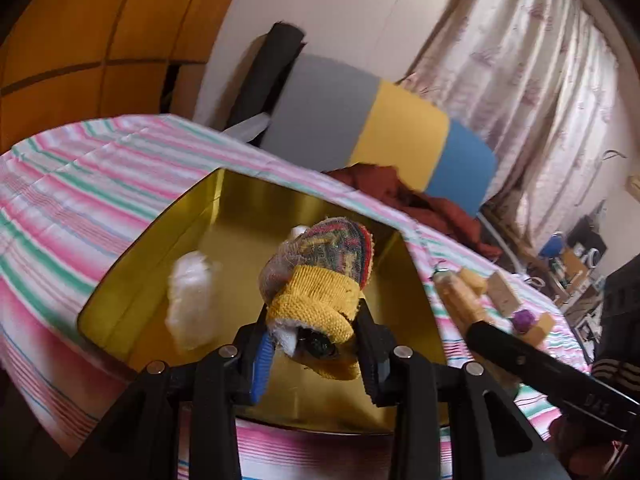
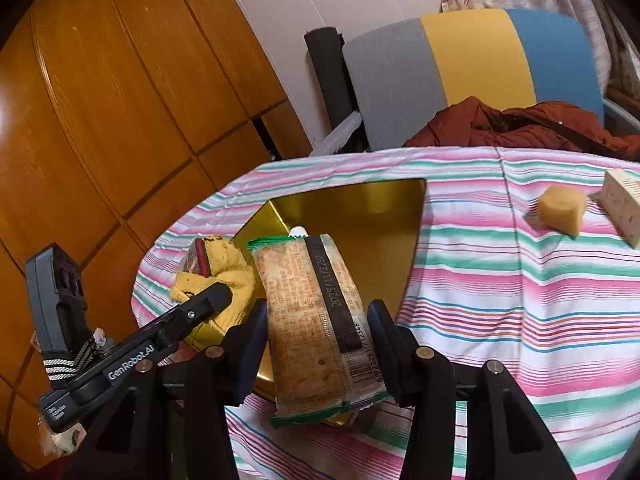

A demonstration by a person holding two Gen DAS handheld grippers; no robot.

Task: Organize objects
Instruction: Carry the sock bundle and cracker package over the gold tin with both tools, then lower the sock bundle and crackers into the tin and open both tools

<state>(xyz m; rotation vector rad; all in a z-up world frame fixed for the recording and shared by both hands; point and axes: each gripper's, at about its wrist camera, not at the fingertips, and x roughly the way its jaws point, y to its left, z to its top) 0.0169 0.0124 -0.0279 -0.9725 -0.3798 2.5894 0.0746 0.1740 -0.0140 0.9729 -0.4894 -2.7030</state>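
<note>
Carrying loads over the gold tin (image 1: 248, 208): left gripper (image 1: 316, 344) clamps a rolled sock (image 1: 320, 276), right gripper (image 2: 318, 344) grips a cracker packet (image 2: 316, 320); crowded releases risk overhanging the rim.

Tin (image 2: 360, 216) on the surface (image 2: 520, 300), left of the wedge (image 2: 560, 209) and box (image 2: 622, 204). Sock bundle (image 1: 320, 276) over the tin's near side; packet (image 2: 316, 320) just right of it. Chair (image 2: 472, 64) behind the surface, jacket (image 2: 532, 124) on it.
</note>
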